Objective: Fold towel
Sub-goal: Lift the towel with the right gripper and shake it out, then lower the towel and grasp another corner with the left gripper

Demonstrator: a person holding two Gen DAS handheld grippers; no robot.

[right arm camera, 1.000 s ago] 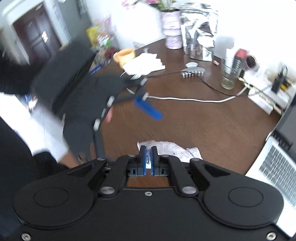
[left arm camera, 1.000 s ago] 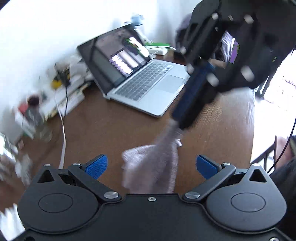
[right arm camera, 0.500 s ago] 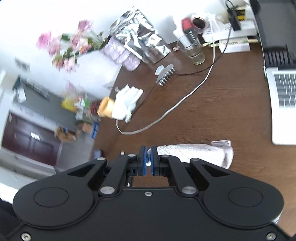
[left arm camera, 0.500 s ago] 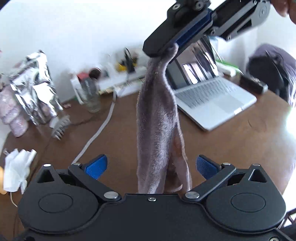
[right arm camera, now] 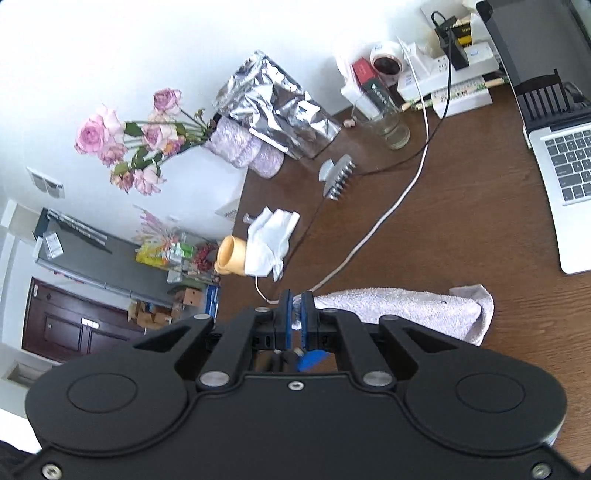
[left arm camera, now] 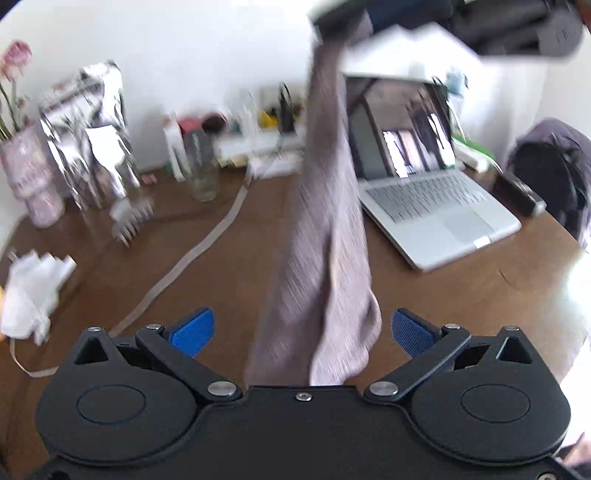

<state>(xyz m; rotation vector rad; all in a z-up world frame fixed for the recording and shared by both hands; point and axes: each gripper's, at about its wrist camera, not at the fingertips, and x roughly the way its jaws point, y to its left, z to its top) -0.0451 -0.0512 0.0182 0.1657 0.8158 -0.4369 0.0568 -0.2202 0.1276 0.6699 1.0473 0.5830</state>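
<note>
A pale grey-pink towel point(left arm camera: 325, 236) hangs in a long bunched strip from my right gripper point(left arm camera: 334, 26), which is high at the top of the left wrist view. Its lower end drops between the spread blue pads point(left arm camera: 192, 330) of my open left gripper point(left arm camera: 301, 330), above the brown table point(left arm camera: 461, 295). In the right wrist view my right gripper point(right arm camera: 294, 314) is shut on a corner of the towel point(right arm camera: 406, 306), which trails to the right.
An open laptop point(left arm camera: 432, 199) sits at the right. A white cable point(left arm camera: 192, 258), a glass point(left arm camera: 203, 177), foil bags point(left arm camera: 92, 136), a vase of pink roses point(right arm camera: 236, 144), crumpled white tissue point(left arm camera: 29, 291) and a comb-like clip point(right arm camera: 338, 177) lie to the left and back.
My right gripper has lifted the towel off the table, so it now hangs as a long strip. The left gripper stayed open and swung its view left towards the wall.
</note>
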